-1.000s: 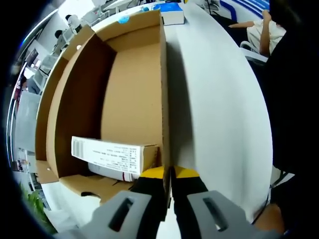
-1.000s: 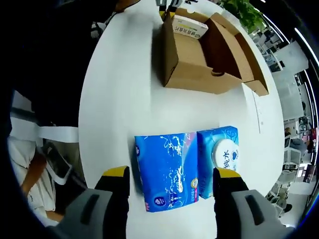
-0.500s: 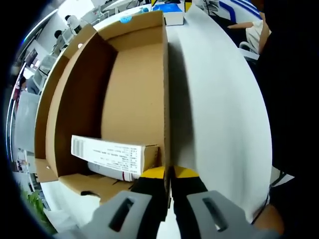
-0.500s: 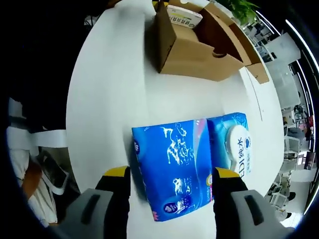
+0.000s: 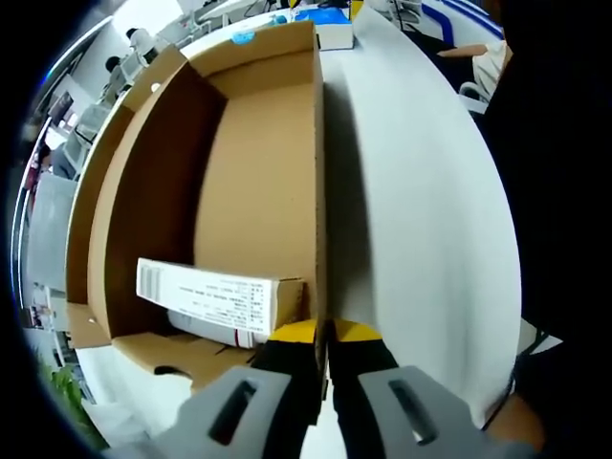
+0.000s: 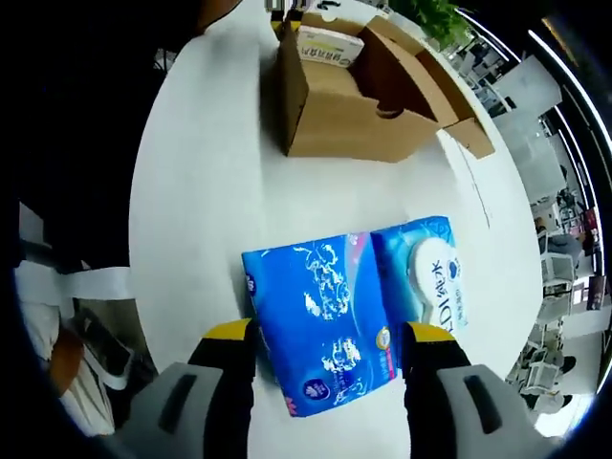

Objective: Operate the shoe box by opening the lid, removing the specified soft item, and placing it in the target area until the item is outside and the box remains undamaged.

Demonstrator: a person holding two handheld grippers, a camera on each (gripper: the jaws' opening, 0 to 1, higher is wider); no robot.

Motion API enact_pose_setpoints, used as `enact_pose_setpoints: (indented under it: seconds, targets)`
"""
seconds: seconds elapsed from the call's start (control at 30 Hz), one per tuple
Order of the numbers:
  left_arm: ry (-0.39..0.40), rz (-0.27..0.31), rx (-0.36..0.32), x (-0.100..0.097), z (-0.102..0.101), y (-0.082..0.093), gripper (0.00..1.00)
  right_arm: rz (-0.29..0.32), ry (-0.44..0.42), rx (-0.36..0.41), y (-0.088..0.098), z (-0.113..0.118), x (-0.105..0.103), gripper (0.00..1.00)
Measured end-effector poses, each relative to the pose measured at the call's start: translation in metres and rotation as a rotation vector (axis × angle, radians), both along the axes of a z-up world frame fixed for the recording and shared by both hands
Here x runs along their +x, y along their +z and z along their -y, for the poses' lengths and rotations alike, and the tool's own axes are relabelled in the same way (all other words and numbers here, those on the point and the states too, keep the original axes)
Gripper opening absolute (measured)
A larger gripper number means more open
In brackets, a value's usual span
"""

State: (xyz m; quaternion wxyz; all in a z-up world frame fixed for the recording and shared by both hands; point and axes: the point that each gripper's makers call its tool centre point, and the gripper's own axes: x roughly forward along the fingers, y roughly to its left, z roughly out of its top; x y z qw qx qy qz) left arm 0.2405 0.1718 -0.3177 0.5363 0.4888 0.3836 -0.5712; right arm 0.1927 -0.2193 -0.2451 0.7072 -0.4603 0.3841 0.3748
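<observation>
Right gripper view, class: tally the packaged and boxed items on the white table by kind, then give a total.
Blue soft packs: 2, a blue plastic tissue pack and a blue wet-wipe pack with a round white lid.
Brown cardboard shoe boxes: 1.
White printed cartons: 1, inside the shoe box.
Total: 4.

Bright even light, soft shadows, strong fisheye bending at edges, focus sharp.

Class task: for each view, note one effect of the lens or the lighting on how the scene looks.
Left gripper view: the fisheye bows the shoe box wall and the table edge, and the wall casts a soft shadow on the table. Right gripper view: the blue tissue pack shows glossy highlights, and the table edge curves.
</observation>
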Motion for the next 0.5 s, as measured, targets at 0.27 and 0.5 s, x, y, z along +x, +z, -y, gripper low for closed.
enact_pose_setpoints:
  seconds: [0.27,0.5]
  targets:
    - [-0.007,0.0,0.005,0.0,0.0,0.0,0.02,0.067,0.079,0.027,0.035,-0.032,0.017,0.62]
    - [-0.011,-0.005,-0.012,-0.001,0.0,0.0,0.02,0.177,0.506,0.064,0.087,-0.201,0.099,0.62]
